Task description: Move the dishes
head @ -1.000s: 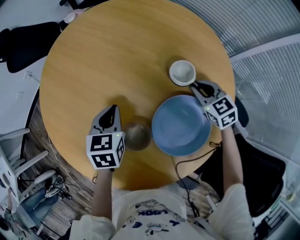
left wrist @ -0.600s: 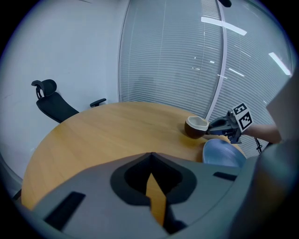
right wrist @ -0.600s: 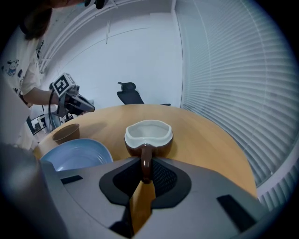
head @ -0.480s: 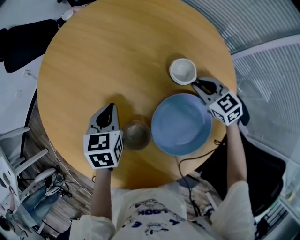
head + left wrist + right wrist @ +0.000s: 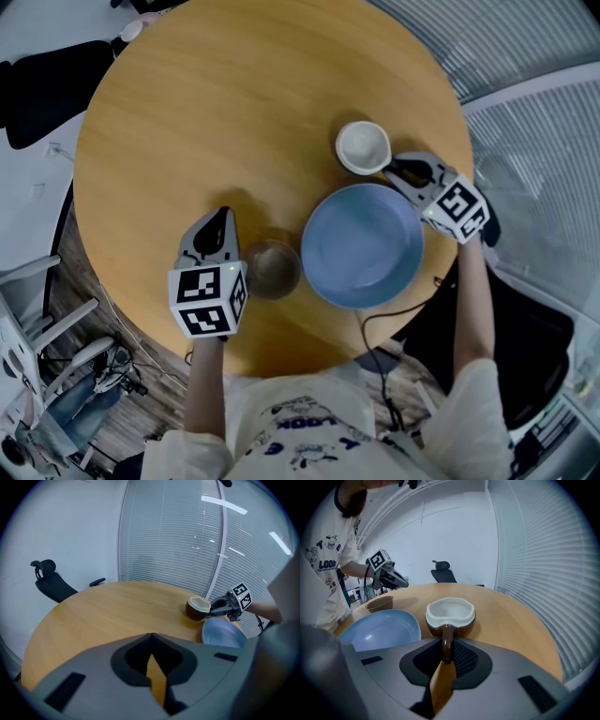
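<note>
Wood-topped round bench (image 5: pixel 216 112), honey grain, carrying three dishes.

Left gripper (image 5: pixel 221 221): held over the near-left part of the bench on a bare forearm, pointing away from the person and slanting downward. Fingers (image 5: pixel 93 672) closed tip to tip, with nothing between them; only a sliver of bench wood shows behind the tips.

Right gripper (image 5: pixel 398 170): reaching in from the right edge of the bench, angled downward toward the bench centre, its marker cube tipped outward. Its fingers (image 5: pixel 384 677) stand a little apart, closed on the stub handle of the brown cup (image 5: pixel 450 616).

Brown cup: dark brown glazed outside, white inside with a wavy rim, empty. It stands at the far-right part of the bench; whether its base bears fully on the wood cannot be told.

Blue dish (image 5: pixel 362 246): wide, shallow, pale blue with faint rings, empty. It lies flat just nearer the person than the brown cup, just beside the right gripper.

Small brown bowl (image 5: pixel 273 269): round, dull brown, between the left gripper and the blue dish, close to both.

Obscured: the end of the cup's handle sits inside the fingers. Each gripper's own body cuts off the blue dish's near rim in its view. A black office chair (image 5: pixel 50 584) stands beyond the bench, its base out of sight.
</note>
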Available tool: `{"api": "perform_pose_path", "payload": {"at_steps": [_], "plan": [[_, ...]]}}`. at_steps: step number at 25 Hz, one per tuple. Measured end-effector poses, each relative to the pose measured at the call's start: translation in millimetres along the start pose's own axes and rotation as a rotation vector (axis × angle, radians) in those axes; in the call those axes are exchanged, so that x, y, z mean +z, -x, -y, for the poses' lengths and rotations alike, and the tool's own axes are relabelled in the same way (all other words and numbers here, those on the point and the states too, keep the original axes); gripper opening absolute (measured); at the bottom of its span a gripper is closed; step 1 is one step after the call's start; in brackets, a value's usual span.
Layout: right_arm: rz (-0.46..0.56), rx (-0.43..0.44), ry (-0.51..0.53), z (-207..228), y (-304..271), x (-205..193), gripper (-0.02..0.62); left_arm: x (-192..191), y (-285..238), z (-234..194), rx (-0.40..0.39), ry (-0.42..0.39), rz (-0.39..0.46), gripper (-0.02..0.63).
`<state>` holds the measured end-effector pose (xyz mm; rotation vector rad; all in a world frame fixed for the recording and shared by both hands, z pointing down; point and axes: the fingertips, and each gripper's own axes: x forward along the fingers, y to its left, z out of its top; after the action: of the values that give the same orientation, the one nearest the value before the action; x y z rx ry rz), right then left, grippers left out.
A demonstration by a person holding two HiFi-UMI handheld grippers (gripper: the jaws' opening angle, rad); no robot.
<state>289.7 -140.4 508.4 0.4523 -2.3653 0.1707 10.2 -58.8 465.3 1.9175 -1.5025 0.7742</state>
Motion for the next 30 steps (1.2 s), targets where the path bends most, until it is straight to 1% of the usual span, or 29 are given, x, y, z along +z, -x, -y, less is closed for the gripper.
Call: {"api": "perform_pose_path", "payload": {"at_steps": [9,19,30], "plan": [[-0.016,0.083,0.078,0.6,2.4,2.2,0.044,0.7,4.3,2.4,-0.001,-0.005,0.001,0.003],[-0.015,0.134,0.090,-2.0,1.7,-0.4,0.044,-1.3,2.5,4.9,0.000,-0.013,-0.003,0.003],[-0.013,0.152,0.094,-6.7,5.2,-0.3,0.044,0.5,4.5,7.2,0.005,-0.012,0.001,0.003]]}}
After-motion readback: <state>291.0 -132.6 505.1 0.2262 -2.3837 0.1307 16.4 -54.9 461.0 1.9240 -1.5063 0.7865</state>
